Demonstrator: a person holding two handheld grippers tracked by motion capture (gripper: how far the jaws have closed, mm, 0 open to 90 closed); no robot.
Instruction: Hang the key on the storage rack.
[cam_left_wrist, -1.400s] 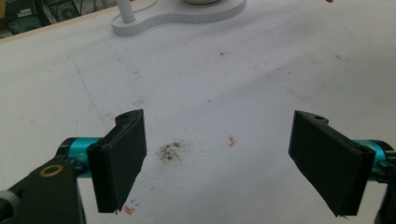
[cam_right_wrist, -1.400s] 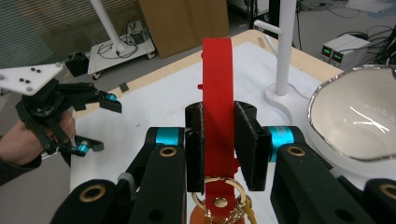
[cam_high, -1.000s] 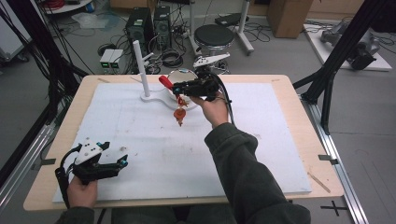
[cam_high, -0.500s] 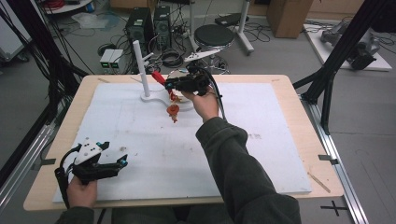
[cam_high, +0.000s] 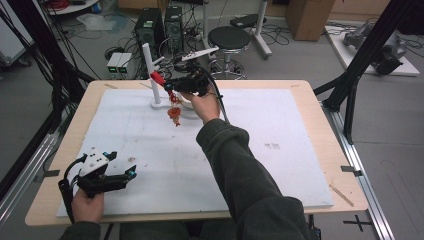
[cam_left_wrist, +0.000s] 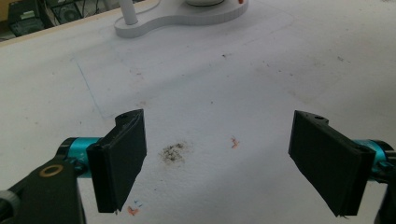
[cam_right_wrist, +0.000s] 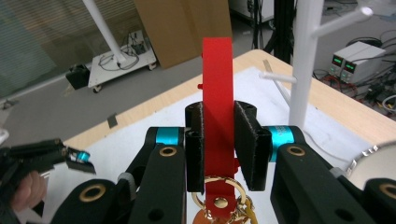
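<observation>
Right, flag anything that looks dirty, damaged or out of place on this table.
Only the white mat stands out: a dark smudge between the open left gripper's jaws, plus faint reddish flecks. The right gripper holds the red strap squarely.

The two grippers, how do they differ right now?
The right gripper is shut on a red strap; the left gripper is open, holding nothing. The right is raised beside the white stand; the left sits low at the table's near corner. Both have black jaws.

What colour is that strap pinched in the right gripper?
Bright red strap, clearest in the right gripper view, between the right gripper jaws.
</observation>
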